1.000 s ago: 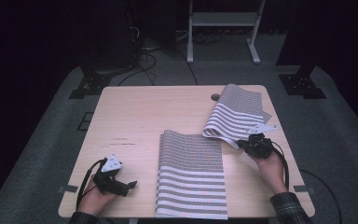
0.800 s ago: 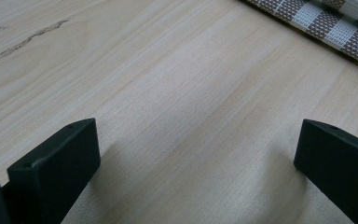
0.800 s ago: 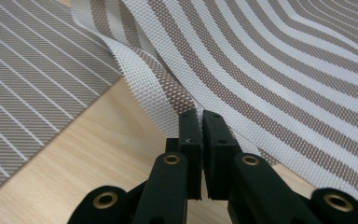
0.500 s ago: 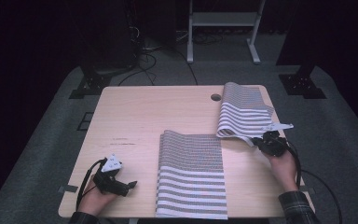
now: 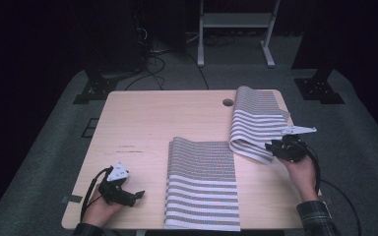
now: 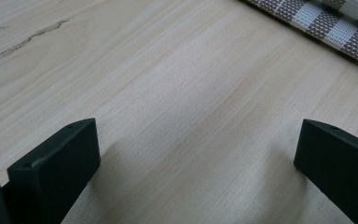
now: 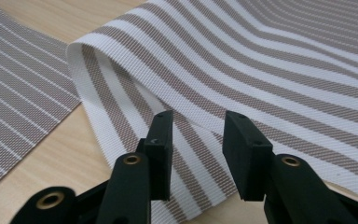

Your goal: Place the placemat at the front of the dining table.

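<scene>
A brown-and-white striped placemat (image 5: pixel 202 187) lies flat at the table's front middle. A second striped placemat (image 5: pixel 256 120) (image 7: pixel 261 60) sits at the back right, its near end folded over in a loose curl. My right gripper (image 5: pixel 271 147) (image 7: pixel 198 140) is at that folded near edge. Its jaws have just been opening and now stand a little apart, with the mat's edge before the gap and no pad pressing on it. My left gripper (image 5: pixel 134 195) (image 6: pixel 191 154) rests open on bare wood at the front left, and the flat mat's corner (image 6: pixel 335 23) lies beyond its jaws.
The light wooden table (image 5: pixel 152 123) has a round cable hole (image 5: pixel 228 103) near its back edge, just left of the folded mat. A metal stand (image 5: pixel 231 34) and loose cables (image 5: pixel 152 59) are on the dark floor behind the table.
The right gripper moved rightward with the mat's near edge, swinging that mat from a slant to nearly square with the table. Its jaws then opened. The left gripper stayed put.
</scene>
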### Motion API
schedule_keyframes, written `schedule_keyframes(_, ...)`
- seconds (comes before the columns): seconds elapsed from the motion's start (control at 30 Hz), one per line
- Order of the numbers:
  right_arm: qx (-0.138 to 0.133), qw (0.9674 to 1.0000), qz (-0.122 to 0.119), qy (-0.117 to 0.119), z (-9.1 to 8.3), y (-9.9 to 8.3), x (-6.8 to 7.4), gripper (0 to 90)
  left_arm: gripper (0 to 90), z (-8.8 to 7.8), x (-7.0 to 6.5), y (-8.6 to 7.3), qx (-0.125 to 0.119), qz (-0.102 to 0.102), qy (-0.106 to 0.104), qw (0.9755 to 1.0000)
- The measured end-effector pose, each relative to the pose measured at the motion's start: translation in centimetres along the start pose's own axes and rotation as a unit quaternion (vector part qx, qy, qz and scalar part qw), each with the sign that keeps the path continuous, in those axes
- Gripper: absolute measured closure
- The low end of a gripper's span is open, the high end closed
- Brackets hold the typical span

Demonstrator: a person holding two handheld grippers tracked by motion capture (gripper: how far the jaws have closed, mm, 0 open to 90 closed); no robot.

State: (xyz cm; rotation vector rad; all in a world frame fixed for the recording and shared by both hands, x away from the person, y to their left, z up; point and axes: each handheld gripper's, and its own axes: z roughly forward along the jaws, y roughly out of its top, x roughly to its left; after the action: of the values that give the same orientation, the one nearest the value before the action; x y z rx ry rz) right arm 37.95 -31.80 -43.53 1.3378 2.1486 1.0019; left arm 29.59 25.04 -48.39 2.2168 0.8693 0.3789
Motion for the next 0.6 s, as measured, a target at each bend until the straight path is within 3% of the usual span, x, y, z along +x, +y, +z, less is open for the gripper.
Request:
schedule_keyframes(0.17, 0.009, 0.9997, 0.001, -0.024, 0.4, 0.2, -1.0, 58.8, 0.0, 0.0, 0.0, 0.0, 0.000, 0.000, 0.000, 1.0000)
schedule_keyframes(0.6, 0.023, 0.9966, 0.036, -0.070, 0.9, -0.5, -4.6, 51.5, 0.0, 0.0, 0.0, 0.0, 0.001, 0.000, 0.000, 1.0000)
